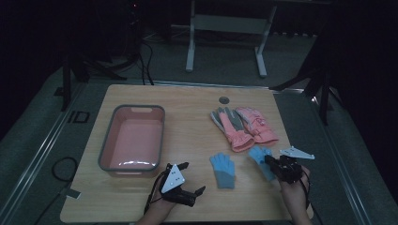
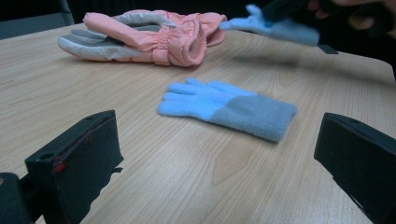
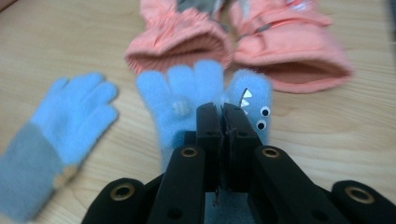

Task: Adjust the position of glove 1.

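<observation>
Right claw (image 3: 223, 122) is clamped on a blue knit glove (image 3: 187, 100), lifted off the surface; its mate (image 1: 222, 169) lies flat between both claws, nearer the wide-apart left claw (image 1: 185, 177), fingers pointing away.

On the dark floor mat (image 1: 56, 123) left of the table (image 1: 192, 136), pale letters (image 1: 78, 117) seem to read "ID", though the high view is dim. No other writing can be read.
</observation>
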Motion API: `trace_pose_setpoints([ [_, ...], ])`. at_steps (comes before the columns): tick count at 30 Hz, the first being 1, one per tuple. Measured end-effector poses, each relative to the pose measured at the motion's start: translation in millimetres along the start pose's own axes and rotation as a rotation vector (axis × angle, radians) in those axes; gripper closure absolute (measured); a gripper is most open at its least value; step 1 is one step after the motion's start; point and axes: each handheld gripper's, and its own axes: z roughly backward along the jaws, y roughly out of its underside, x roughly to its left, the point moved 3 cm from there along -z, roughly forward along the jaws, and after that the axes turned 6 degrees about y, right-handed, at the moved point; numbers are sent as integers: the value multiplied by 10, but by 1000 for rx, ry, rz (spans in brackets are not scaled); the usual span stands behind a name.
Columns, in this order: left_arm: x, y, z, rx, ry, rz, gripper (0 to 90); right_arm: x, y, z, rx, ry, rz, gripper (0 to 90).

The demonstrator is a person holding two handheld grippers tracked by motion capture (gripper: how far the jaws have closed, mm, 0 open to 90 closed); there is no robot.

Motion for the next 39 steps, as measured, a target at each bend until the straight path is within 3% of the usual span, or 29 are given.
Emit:
trace_pose_setpoints([
  [1, 1, 0, 1, 0, -1, 0, 6, 31, -18, 64, -9, 36, -32, 864],
  [3, 0, 0, 1, 0, -1, 2, 6, 70, -36, 144, -14, 62, -100, 865],
  [6, -4, 1, 2, 2, 0, -5, 6, 154, -35, 219, -38, 53, -197, 866],
  [12, -9, 1, 3, 5, -1, -13, 6, 321, 63, 177, -29, 110, -225, 865],
  [14, -6, 1, 3, 1, -1, -8, 6, 347, 178, 123, -10, 137, -258, 865],
  [21, -12, 2, 4, 7, 1, -15, 6, 276, 320, -58, -1, 191, -330, 864],
  [26, -5, 2, 4, 3, 2, -5, 6, 260, 434, -201, 42, 228, -324, 852],
  [28, -7, 2, 3, 4, 3, -7, 6, 258, 472, -230, 35, 223, -328, 845],
  [30, -7, 2, 4, 3, 3, -7, 6, 276, 466, -238, 34, 238, -296, 829],
  [33, -7, 1, 4, 3, 4, -7, 6, 273, 439, -204, 39, 227, -305, 755],
  [35, -6, 1, 3, 2, 5, -6, 6, 273, 402, -156, 34, 220, -290, 720],
  [39, -5, 1, 5, 2, 7, -5, 6, 171, 253, -63, 35, 154, -231, 680],
])
